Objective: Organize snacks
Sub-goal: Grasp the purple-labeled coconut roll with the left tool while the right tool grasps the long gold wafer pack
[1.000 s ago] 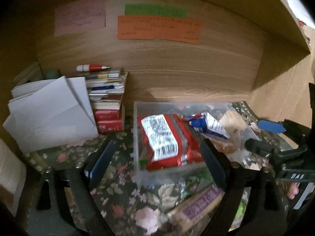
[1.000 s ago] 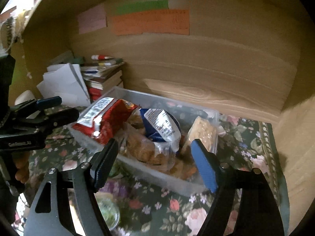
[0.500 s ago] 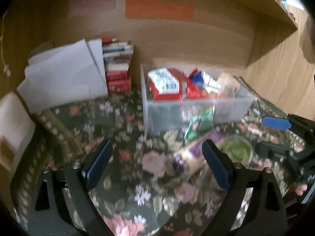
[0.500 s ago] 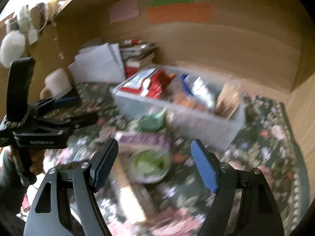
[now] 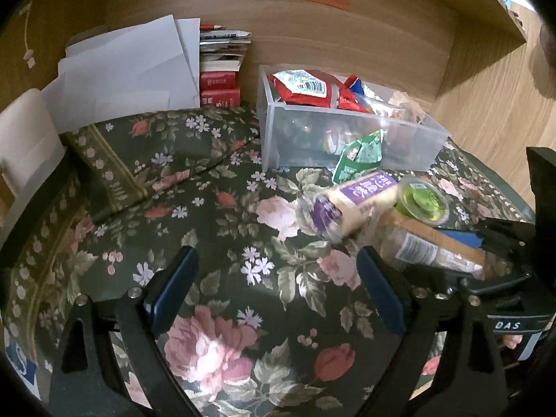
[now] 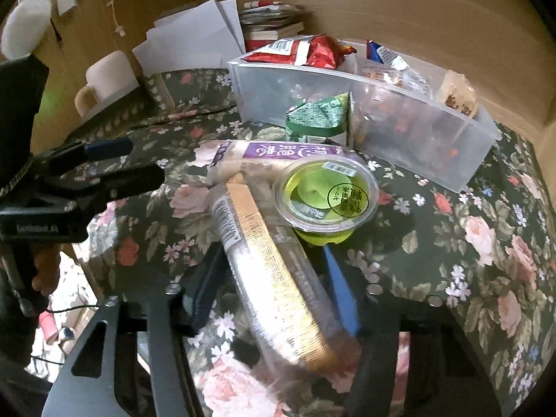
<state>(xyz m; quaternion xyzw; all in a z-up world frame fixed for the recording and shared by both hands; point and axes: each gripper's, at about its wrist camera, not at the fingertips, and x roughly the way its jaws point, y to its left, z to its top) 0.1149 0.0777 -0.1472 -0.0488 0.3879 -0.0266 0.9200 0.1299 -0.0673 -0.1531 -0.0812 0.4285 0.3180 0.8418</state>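
1. I am pulling both rigs back from the clear bin, which filled both views a second ago; the loose snacks in front of it are now showing, so I judge the next pick is starting.
2. My right tongs are closing around the long gold-striped cracker pack, which lies between the blue pads (contact is too blurred to confirm).
3. My left tongs are hanging wide and empty over the floral desk, the purple-label pack just ahead to their right.
4. The green jelly cup is touching the cracker pack's far end; the green pouch is leaning on the bin.
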